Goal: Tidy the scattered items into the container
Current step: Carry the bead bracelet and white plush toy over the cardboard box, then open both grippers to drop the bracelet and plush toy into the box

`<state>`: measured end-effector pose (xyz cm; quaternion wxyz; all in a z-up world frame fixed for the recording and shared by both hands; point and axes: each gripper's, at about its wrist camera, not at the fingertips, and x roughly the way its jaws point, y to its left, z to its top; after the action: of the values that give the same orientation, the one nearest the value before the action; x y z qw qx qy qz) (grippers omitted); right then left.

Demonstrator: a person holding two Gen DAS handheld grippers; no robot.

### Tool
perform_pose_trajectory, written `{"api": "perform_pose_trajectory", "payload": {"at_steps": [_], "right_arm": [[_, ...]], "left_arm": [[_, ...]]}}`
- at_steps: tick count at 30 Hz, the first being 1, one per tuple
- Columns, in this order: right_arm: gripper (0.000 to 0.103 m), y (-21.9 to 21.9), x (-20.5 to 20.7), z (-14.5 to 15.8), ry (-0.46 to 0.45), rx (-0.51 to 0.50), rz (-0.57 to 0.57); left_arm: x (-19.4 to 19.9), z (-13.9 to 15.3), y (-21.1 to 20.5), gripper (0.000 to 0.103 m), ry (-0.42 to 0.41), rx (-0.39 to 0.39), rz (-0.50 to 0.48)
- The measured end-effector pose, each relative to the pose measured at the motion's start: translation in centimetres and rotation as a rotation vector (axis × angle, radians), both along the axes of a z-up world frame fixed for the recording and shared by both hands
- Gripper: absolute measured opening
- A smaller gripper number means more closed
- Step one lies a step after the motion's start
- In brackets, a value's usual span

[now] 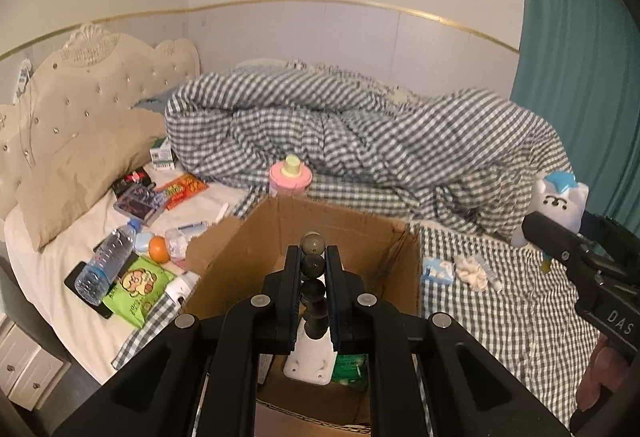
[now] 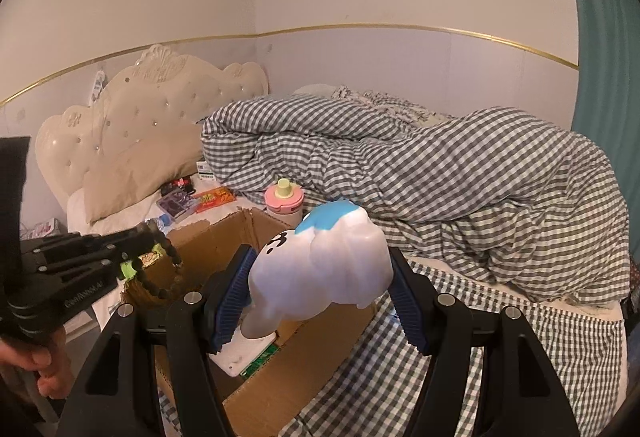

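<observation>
An open cardboard box [image 1: 240, 261] [image 2: 224, 241] stands on the bed. My left gripper [image 1: 313, 269] is shut on a black beaded flexible tripod [image 1: 314, 285] and holds it over the box; the tripod also shows in the right wrist view [image 2: 160, 277]. My right gripper [image 2: 320, 289] is shut on a white plush toy with a blue top [image 2: 324, 265] above the box's right side; the toy also shows in the left wrist view [image 1: 560, 205]. A white item [image 1: 308, 361] and a green packet [image 1: 350, 367] lie inside the box.
Left of the box lie a water bottle [image 1: 106, 261], an orange [image 1: 159, 249], a green snack bag [image 1: 136, 287], a red-orange packet [image 1: 186, 189] and a small card box [image 1: 162, 155]. A pink cup [image 1: 290, 177] stands behind the box. A tissue pack [image 1: 438, 271] and scrunchie [image 1: 472, 271] lie to the right. Checked duvet [image 1: 360, 133] behind.
</observation>
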<state>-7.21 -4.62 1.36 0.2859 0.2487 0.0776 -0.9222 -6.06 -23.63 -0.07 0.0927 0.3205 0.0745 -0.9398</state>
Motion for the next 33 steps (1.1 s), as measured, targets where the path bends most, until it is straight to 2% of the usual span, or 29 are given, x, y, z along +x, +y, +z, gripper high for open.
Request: {"api": "perform_pose_trajectory", "payload": {"at_steps": [13,27,30,33], "right_arm": [[0.065,-4.1,-2.8,-3.9,-0.076,0.055,0.051],[0.065,-8.2,-4.6,-8.4,-0.157,0.116,0.115],[0.065,-9.3,-4.7,-9.5,-0.174,0.132,0.13],[0.065,-10.4,-4.7,-10.7,-0.19,0.159,0.144]], "left_arm": [[-3.0,-5.5,-1.3,0.011,-0.151,0.026,-0.01],[-4.0,-8.0,-4.0,0.011,-0.182,0.019,0.026],[-3.9,-8.2,-4.7,0.013,-0.183,0.007,0.045],[-3.7,-8.4,-5.5,0.024,-0.182,0.013,0.063]]}}
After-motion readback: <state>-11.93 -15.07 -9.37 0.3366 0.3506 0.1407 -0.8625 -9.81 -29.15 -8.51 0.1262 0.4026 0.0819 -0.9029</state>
